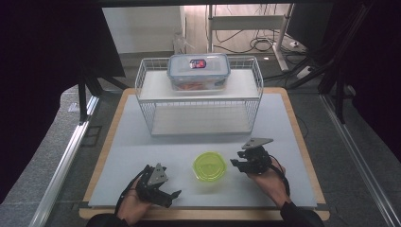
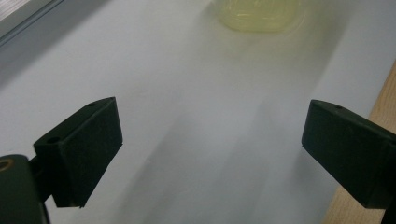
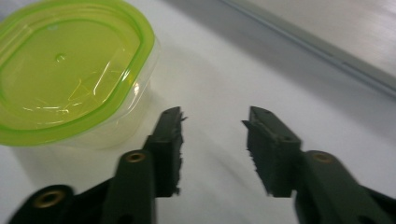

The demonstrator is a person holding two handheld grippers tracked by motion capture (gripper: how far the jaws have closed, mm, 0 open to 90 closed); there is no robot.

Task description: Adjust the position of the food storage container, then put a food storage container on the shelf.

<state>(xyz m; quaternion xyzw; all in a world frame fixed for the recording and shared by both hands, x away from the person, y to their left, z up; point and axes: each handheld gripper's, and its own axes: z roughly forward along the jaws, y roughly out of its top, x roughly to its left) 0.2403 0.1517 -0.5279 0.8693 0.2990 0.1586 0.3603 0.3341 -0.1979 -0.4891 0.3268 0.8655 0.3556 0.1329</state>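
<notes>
A clear round tub with a lime-green lid (image 1: pixel 209 166) stands on the white mat near the front, between my two grippers. In the right gripper view the tub (image 3: pixel 70 70) lies at the upper left, just beyond the left jaw. My right gripper (image 1: pixel 236 161) (image 3: pixel 212 121) is open with nothing between its jaws, a short way right of the tub. My left gripper (image 1: pixel 171 197) (image 2: pixel 210 144) rests low at the front left, jaws wide open over bare mat. The tub (image 2: pixel 257 14) shows blurred at the top edge of the left gripper view.
A white wire rack (image 1: pixel 146 101) stands at the back of the mat. On its upper shelf sits a clear box with a blue-rimmed lid (image 1: pixel 198 71). The white mat (image 1: pixel 142 151) lies on a wooden tabletop (image 1: pixel 302 156) whose rim shows all round.
</notes>
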